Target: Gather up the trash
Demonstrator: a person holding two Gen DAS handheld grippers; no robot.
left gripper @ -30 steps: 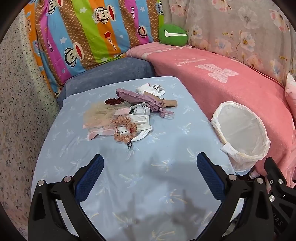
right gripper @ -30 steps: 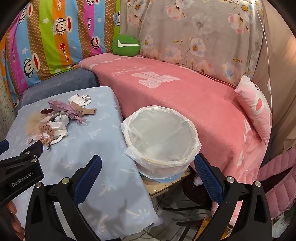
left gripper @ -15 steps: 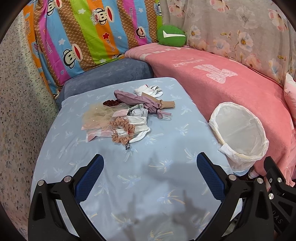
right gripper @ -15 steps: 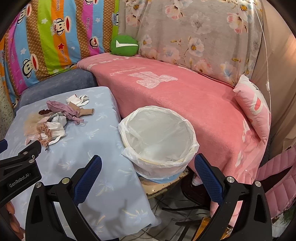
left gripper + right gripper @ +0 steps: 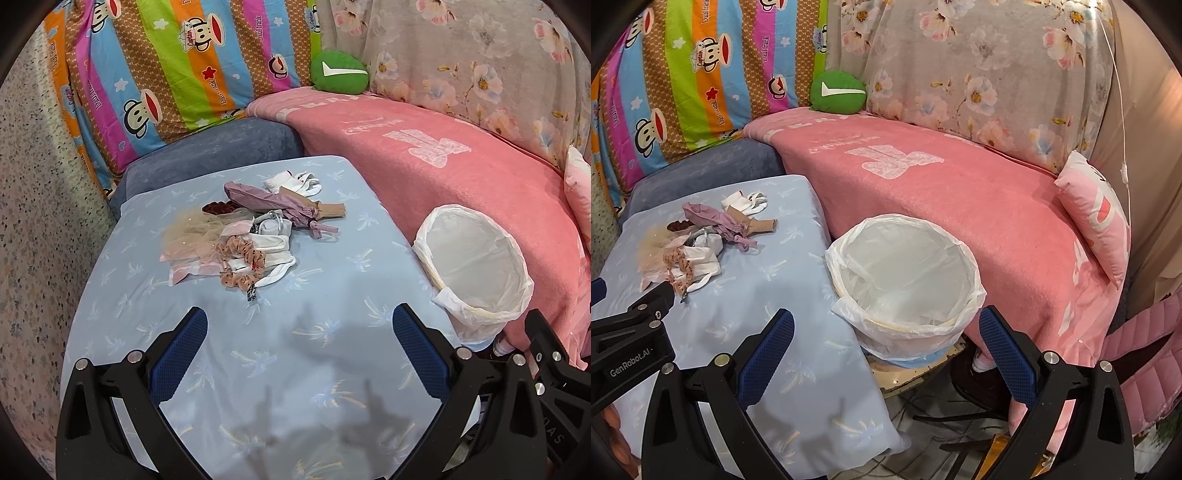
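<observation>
Your left gripper (image 5: 297, 350) has its blue-padded fingers (image 5: 177, 354) spread wide with nothing between them, low in the frame over the blue palm-print table (image 5: 332, 387). Your right gripper (image 5: 884, 350) is just as wide open and empty, and the bag-lined trash bin (image 5: 905, 280) sits framed between its pads.

Over the last second the pile of trash (image 5: 247, 236) has slid only slightly lower and rightward in the left view, and the bin has crept a touch toward the centre of the right view. So you have merely drifted; nothing is picked up and the collecting has not begun.

Counting: two grippers, one bin, seemingly empty, off the table's right edge against the pink blanket (image 5: 960, 192). One cluster lies in the upper middle of the left frame, well apart from your fingers. In it you can pick out one folded mauve umbrella (image 5: 273, 203), one peach scrunchie (image 5: 240, 266), one beige tulle piece (image 5: 188, 236), one dark red item (image 5: 218, 208) and several white socks or cloths (image 5: 295, 182); the tangle hides their exact number.
</observation>
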